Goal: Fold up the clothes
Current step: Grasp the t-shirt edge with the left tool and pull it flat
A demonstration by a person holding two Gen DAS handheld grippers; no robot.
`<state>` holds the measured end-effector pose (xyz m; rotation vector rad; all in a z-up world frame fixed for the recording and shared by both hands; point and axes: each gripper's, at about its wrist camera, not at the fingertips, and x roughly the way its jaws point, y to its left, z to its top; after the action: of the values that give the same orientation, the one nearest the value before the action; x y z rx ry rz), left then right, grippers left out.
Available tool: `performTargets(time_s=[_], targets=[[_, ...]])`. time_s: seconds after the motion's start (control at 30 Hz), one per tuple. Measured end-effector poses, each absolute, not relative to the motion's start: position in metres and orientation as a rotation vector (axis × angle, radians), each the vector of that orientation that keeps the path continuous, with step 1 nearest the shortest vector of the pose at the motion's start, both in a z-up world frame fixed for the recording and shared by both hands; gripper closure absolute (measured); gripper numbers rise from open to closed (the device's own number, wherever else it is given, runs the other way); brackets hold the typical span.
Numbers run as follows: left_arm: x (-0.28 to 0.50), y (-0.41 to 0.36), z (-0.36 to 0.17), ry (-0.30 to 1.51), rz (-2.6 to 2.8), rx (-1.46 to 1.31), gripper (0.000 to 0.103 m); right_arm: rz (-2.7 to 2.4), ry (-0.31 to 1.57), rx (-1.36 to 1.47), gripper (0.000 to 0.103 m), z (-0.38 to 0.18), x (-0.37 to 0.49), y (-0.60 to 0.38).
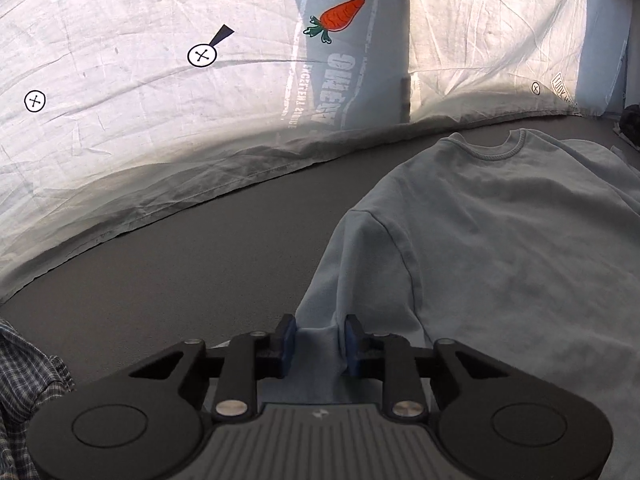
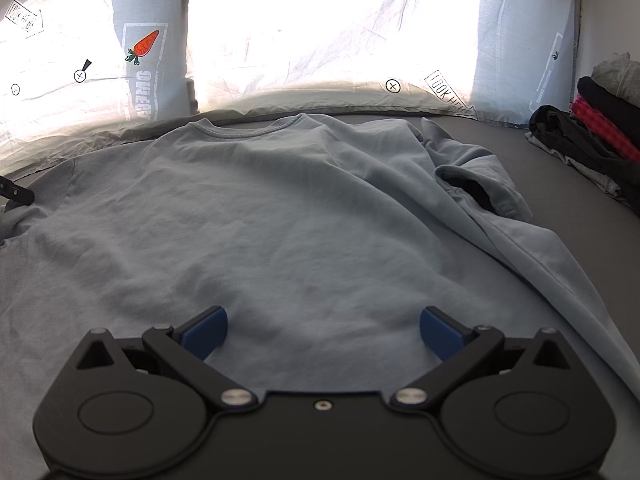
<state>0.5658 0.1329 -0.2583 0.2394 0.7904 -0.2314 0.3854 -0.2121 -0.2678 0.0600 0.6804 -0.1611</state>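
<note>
A light blue T-shirt (image 2: 260, 208) lies spread on the grey surface (image 1: 180, 260), collar (image 1: 496, 148) toward the far sheet. My left gripper (image 1: 320, 340) is shut on the shirt's left sleeve (image 1: 352, 264), a bunch of its fabric pinched between the blue pads. A black part of that gripper shows at the far left edge of the right wrist view. My right gripper (image 2: 323, 332) hangs open over the lower middle of the shirt, its fingers wide apart with nothing pinched. The shirt's right sleeve (image 2: 480, 188) lies crumpled and folded over.
A backlit white sheet with a carrot print (image 1: 344, 14) hangs along the far edge. A stack of folded dark, red and grey clothes (image 2: 600, 120) sits at the right. Some plaid cloth (image 1: 28, 380) shows at the lower left.
</note>
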Motion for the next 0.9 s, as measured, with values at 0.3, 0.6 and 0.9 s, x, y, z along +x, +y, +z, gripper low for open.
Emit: performTargets(time_s=[0.3, 0.6, 0.9], targets=[[0.611, 0.166, -0.253, 0.841, -0.129, 0.211, 0.082, -0.160, 0.680, 0.060, 0.000, -0.268, 0.385, -0.213], [0.609, 0.224, -0.244, 0.858, -0.055, -0.009, 0.041, -0.160, 0.680, 0.060, 0.000, -0.268, 0.385, -0.213], [0.590, 0.225, -0.268, 0.835, -0.075, -0.025, 0.068, -0.159, 0.680, 0.061, 0.000, -0.268, 0.385, -0.213]])
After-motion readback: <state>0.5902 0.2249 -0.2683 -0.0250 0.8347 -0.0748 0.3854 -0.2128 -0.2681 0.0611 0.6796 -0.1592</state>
